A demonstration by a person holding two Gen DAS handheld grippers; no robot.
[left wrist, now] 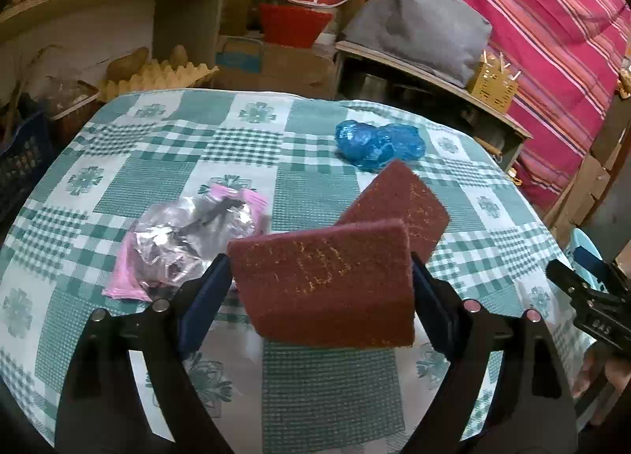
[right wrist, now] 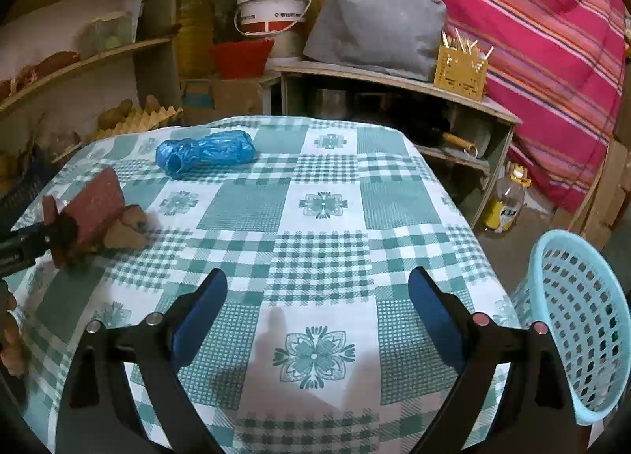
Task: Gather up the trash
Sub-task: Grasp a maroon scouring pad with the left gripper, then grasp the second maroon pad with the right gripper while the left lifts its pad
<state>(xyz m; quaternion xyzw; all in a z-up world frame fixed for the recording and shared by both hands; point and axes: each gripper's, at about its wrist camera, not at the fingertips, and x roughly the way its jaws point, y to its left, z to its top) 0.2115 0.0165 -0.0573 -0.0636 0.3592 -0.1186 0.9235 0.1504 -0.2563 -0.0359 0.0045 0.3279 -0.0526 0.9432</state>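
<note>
Left gripper (left wrist: 321, 276) clamps maroon scouring pad (left wrist: 327, 280) by side edges; keep squeeze, carry rightward to blue basket (right wrist: 579, 320). Right gripper (right wrist: 317, 296) wide open, empty.

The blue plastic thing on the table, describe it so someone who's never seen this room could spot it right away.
Start at the table with the green-and-white checked cloth. Near its far edge, towards the cluttered shelves, lies a crumpled blue plastic bag, alone on the cloth. It is the only blue, glossy item; the scouring pad in the left gripper is maroon, and the wrapper is silvery pink.
</note>
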